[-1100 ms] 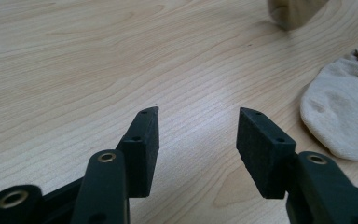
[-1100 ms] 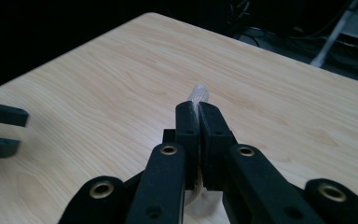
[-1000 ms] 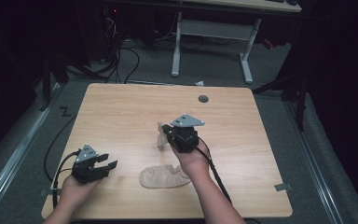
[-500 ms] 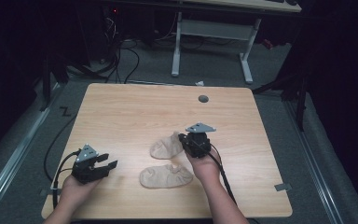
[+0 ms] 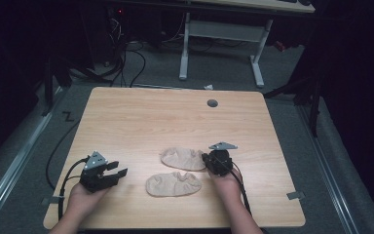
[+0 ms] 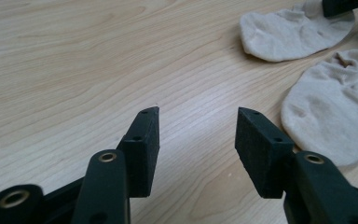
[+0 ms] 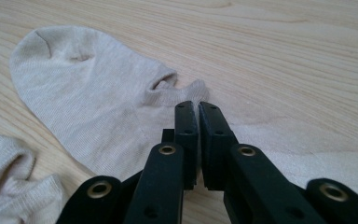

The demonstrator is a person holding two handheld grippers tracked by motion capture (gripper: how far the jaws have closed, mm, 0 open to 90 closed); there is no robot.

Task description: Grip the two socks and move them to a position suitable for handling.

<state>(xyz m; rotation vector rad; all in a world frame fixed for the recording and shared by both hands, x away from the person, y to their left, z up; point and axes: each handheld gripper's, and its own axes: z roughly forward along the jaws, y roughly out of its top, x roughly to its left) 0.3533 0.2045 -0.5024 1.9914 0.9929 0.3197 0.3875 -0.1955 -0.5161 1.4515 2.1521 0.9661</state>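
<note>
A dim lab or office: a wooden desk (image 5: 141,117), tangled cables (image 5: 126,53) on carpet, another desk's white legs (image 5: 221,46).

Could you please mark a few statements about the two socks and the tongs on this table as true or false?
1. Two beige socks lie on the wooden table. True: the farther sock and the nearer sock.
2. The right tongs stand wide open above bare wood. False: their jaws are nearly closed, pinching the cuff edge of the farther sock.
3. The left tongs are open with nothing between them. True.
4. The left tongs rest on the nearer sock. False: they sit over bare wood, to the sock's left.
5. The two socks are stacked. False: they lie side by side, apart.
</note>
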